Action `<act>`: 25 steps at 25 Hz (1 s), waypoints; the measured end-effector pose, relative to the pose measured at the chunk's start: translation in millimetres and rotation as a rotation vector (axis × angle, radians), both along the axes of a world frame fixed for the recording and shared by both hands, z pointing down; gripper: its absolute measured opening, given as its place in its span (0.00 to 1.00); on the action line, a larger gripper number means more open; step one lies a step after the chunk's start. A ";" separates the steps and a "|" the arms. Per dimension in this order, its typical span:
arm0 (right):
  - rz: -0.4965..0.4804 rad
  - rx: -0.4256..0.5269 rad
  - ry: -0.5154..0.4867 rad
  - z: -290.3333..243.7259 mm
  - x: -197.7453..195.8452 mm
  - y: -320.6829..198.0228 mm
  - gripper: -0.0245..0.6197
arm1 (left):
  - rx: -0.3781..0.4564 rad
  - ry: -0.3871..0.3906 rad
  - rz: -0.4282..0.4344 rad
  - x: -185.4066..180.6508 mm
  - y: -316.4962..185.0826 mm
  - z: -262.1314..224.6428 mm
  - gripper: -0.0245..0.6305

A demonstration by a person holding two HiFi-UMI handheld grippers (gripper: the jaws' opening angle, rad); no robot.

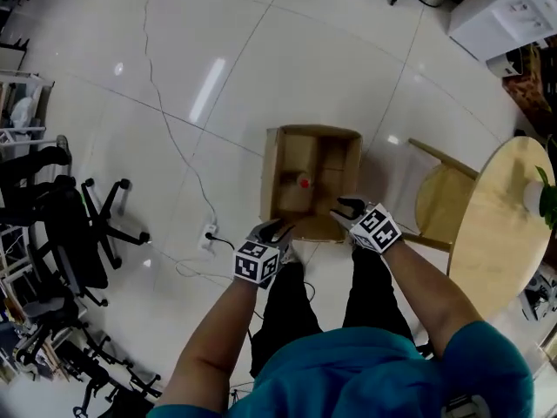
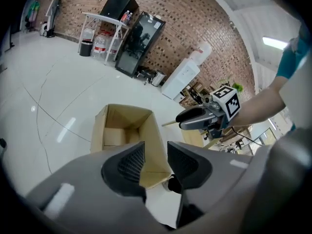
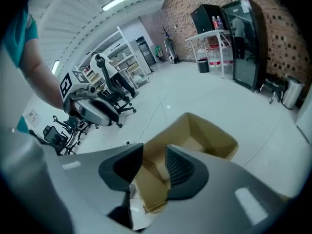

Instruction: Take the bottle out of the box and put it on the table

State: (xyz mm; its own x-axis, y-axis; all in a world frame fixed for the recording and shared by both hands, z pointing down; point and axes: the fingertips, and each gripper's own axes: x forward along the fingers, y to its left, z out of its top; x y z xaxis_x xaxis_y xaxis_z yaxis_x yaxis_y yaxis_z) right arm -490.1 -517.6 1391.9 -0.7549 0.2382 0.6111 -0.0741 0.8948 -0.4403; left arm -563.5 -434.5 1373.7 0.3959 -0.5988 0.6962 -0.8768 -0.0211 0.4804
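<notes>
An open cardboard box stands on the white floor in front of me. Inside it a bottle shows only as a red cap on a pale body. My left gripper hovers at the box's near left corner, open, nothing between its pads. My right gripper is over the near right edge, also open and holding nothing. In the left gripper view the box lies just beyond the left gripper, and the right gripper shows beside it. The right gripper view looks down past the right gripper into the box.
A round wooden table stands at the right, with a wooden chair between it and the box. A power strip and its cable lie on the floor left of the box. Black office chairs crowd the left side.
</notes>
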 end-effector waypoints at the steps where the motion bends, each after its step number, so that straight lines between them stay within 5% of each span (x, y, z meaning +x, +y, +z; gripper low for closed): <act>1: -0.003 -0.002 0.009 29.0 -6.1 -0.8 0.26 | -0.016 -0.008 0.009 -4.9 -7.1 34.3 0.24; 8: -0.010 -0.015 0.044 164.9 -49.0 -13.5 0.29 | -0.105 -0.061 0.099 -24.7 -46.4 198.2 0.28; 13: -0.038 -0.040 0.038 214.5 -58.6 -7.2 0.30 | -0.205 -0.214 0.215 -33.8 -58.4 299.8 0.31; 19: -0.067 -0.021 0.011 269.8 -62.6 -0.7 0.30 | -0.249 -0.457 0.480 -31.8 -71.1 402.1 0.34; 25: -0.058 -0.021 -0.032 292.0 -56.8 13.5 0.30 | -0.321 -0.543 0.568 -25.6 -51.7 457.7 0.35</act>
State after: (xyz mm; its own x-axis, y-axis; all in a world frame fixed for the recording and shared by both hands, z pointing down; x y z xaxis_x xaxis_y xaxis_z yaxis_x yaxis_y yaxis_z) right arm -547.0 -504.1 1683.9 -0.7586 0.2946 0.5812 -0.0083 0.8875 -0.4607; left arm -589.0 -486.2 1831.4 0.1386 -0.1509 0.9788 -0.8850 -0.4625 0.0540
